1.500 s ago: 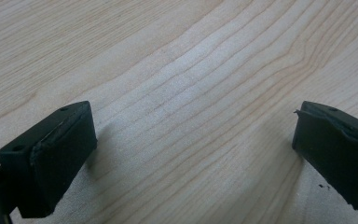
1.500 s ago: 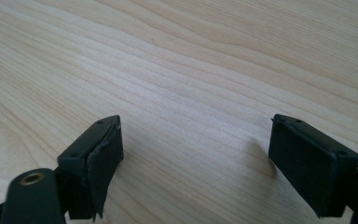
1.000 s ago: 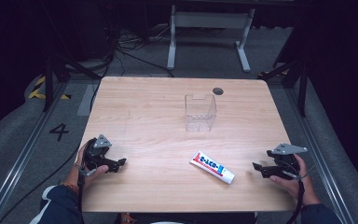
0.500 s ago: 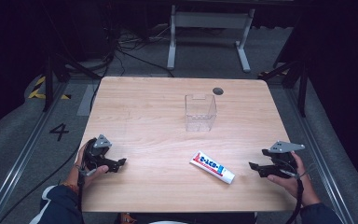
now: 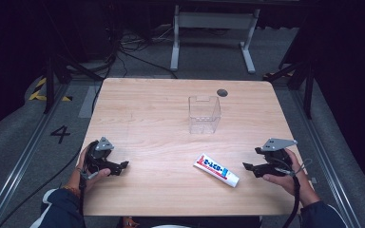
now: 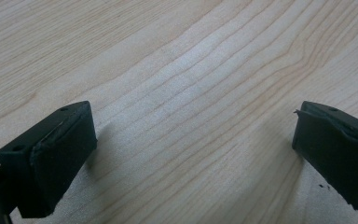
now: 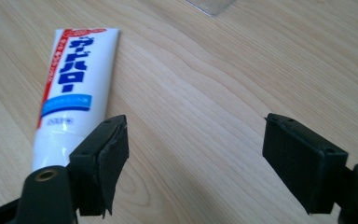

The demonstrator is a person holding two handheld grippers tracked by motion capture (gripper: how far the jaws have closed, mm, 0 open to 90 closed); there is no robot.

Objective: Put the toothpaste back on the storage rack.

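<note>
Pale wood grain is seen under both grippers, and the table (image 5: pixel 147 104) is bare across most of its top. Nearest the person, the left gripper (image 5: pixel 120 167) is held low at the table's near left corner, its jaws spread wide with nothing between them; in the left gripper view both jaws are cut off at the frame's lower edge. At the near right, the right gripper (image 5: pixel 248 167) is held by a hand (image 5: pixel 290 178) whose sleeve is cropped at the bottom of the high view. Its jaws are likewise parted and empty.

Just beside that gripper's left jaw, a white toothpaste tube (image 7: pixel 74 88) is laid flat on the wood, its lower end hidden behind the jaw. Blue Japanese lettering is printed along it with a red band at the edge and a blue panel below; the smaller print cannot be made out. From above, the tube lies at a slant between the two grippers, nearer the right one.

Farther off, a clear plastic box (image 5: pixel 204 114) is stood upright near the table's middle. A small dark round spot (image 5: pixel 222 92) is seen by the far edge. On the floor at left, a "4" (image 5: pixel 60 134) is marked.
</note>
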